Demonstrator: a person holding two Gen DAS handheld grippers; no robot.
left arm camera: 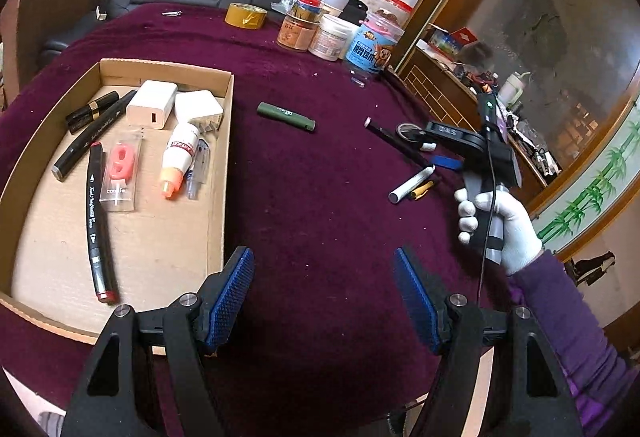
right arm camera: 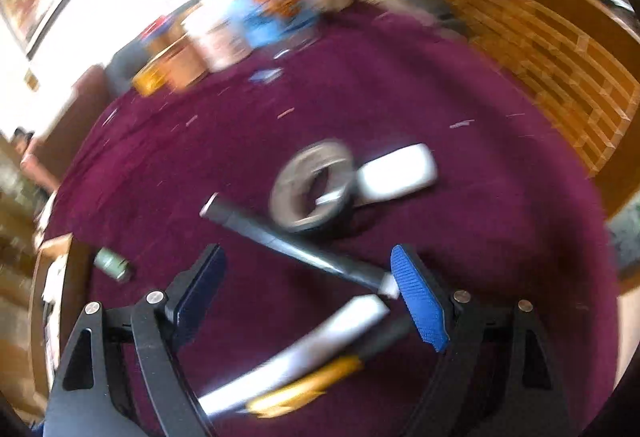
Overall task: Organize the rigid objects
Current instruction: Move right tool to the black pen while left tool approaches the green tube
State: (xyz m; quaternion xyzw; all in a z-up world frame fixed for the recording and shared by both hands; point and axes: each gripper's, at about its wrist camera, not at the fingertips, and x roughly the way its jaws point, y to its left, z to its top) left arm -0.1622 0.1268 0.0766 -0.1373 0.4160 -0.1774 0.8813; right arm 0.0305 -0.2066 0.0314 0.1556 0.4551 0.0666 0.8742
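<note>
The step in hand looks like a fetch: the right gripper (right arm camera: 308, 297) hangs with jaws spread and empty over the loose pens on the right of the maroon cloth (left arm camera: 320, 197) — a black marker (right arm camera: 292, 245), a white pen (right arm camera: 320, 341) and a yellow pen (right arm camera: 304, 385). The left gripper (left arm camera: 324, 293), also spread and empty, sits near the cardboard tray (left arm camera: 168, 69) on the left, which already holds sorted items. Next, I judge, the right jaws must settle square across one pen — then close.
</note>
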